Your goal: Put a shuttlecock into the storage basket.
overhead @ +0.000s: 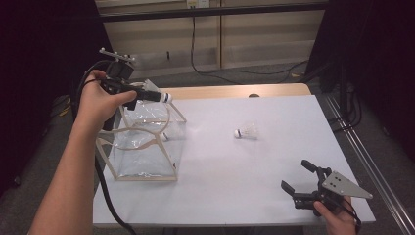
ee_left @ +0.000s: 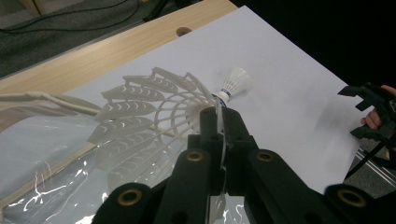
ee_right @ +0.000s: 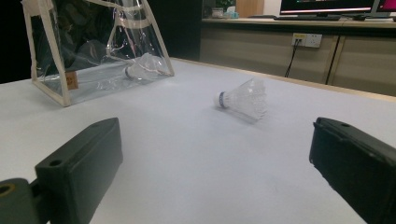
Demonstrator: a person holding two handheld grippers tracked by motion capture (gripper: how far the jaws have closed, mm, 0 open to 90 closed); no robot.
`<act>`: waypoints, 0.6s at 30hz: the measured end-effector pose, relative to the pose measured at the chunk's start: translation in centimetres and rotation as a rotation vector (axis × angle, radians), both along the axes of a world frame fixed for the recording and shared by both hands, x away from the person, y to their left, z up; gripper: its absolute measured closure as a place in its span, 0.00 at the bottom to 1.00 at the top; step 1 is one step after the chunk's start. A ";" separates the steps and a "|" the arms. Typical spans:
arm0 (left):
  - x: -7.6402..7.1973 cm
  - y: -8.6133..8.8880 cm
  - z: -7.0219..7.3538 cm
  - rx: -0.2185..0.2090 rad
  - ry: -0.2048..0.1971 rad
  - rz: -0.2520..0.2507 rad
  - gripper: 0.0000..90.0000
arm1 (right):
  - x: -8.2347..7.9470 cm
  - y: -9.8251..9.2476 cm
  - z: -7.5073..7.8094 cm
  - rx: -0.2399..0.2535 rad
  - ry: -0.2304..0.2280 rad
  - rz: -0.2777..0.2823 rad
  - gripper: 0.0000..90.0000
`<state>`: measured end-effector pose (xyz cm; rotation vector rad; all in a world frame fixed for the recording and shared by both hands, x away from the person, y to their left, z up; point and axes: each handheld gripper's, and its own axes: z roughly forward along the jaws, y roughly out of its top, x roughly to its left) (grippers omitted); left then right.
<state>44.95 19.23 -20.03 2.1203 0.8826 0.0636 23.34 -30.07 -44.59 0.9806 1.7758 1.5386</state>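
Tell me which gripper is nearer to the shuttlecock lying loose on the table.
Right. The right gripper rests open at the table's near right corner, facing the loose shuttlecock. The left gripper is up over the clear bag, shut on another shuttlecock, about as far off, maybe farther.

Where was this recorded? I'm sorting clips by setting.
Probably an office or lab workroom: a white-topped table on grey carpet, wall sockets with trailing cables, and computer monitors on a counter behind.

Three shuttlecocks: one held [ee_left: 154, 107], one in bag [ee_right: 140, 69], one at table centre [overhead: 247, 131]. One clear bag [overhead: 147, 142]. Two grippers.
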 end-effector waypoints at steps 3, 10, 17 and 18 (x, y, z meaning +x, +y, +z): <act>0.0 0.3 -0.1 0.004 0.000 0.003 1.00 | 0.0 0.0 0.0 0.000 -0.001 0.000 0.03; 0.1 0.7 -0.2 0.008 0.000 0.015 1.00 | 0.0 0.0 0.0 0.000 -0.001 -0.001 0.03; 0.2 1.2 -0.4 0.026 0.001 0.030 0.99 | 0.0 0.0 0.0 -0.001 -0.001 -0.001 0.03; 0.2 1.2 -0.5 0.026 0.002 0.032 0.99 | 0.0 0.0 0.0 0.000 0.000 -0.001 0.03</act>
